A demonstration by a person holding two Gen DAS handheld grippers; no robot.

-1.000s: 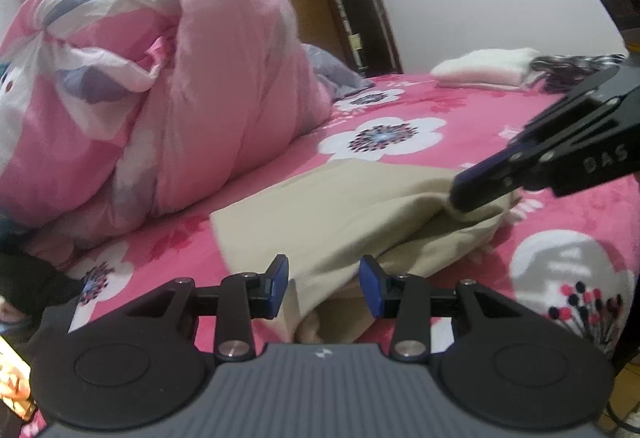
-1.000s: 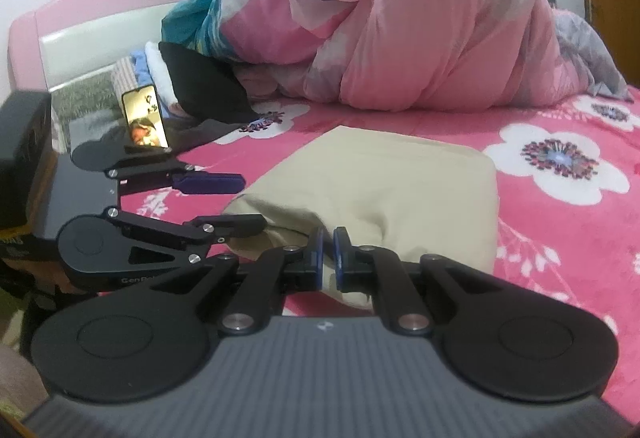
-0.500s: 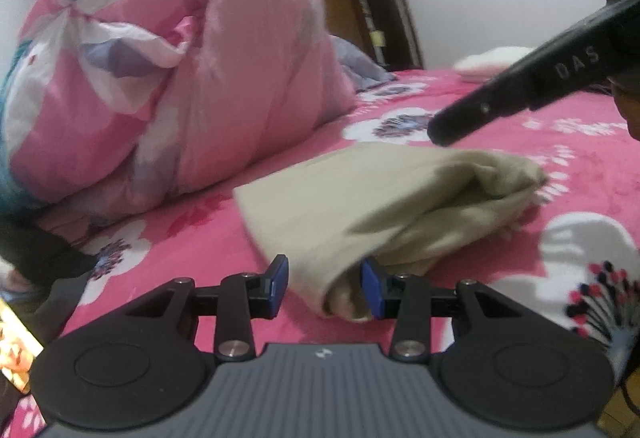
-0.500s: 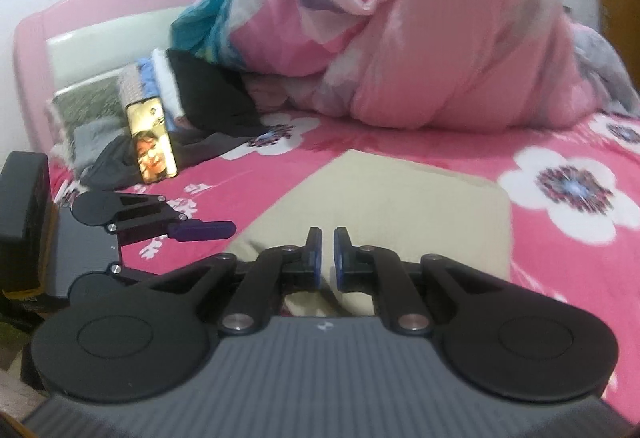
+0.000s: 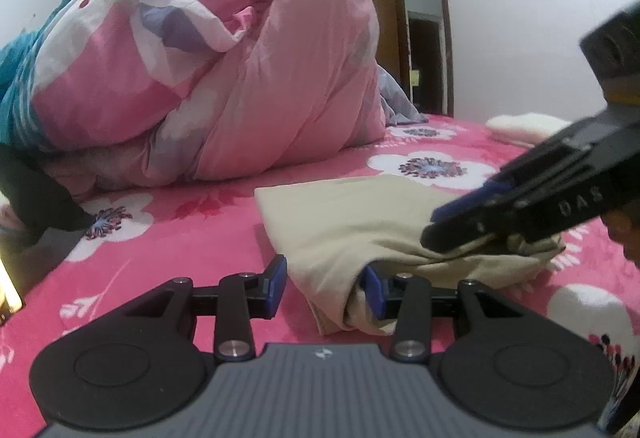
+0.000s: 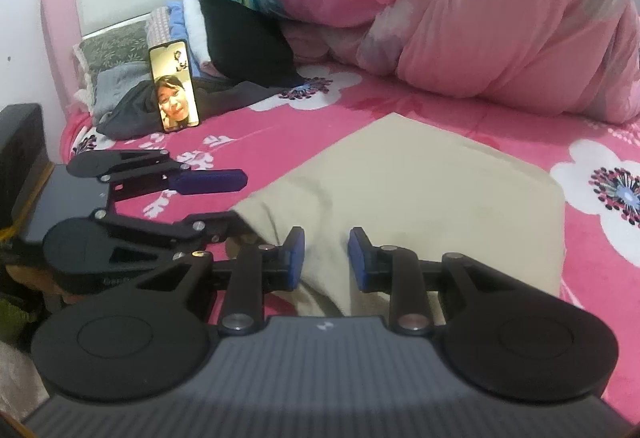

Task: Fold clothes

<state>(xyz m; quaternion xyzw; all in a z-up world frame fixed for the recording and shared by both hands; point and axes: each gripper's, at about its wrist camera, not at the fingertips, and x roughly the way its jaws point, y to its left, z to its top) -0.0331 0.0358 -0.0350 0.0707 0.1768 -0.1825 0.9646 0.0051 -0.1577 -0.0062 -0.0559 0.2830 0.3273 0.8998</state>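
Both grippers at the near edge of the folded beige garment: your left gripper and right gripper gape, apparently gripping nothing; bite all layers squarely.

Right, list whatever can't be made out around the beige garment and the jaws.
- Left wrist view: the beige garment's near folded edge, hidden behind the left gripper.
- Left wrist view: whether the right gripper touches the cloth; motion blur.
- Right wrist view: the garment's near hem, cut off behind the right gripper's body.
- Right wrist view: the left gripper's lower finger, tucked under the cloth.
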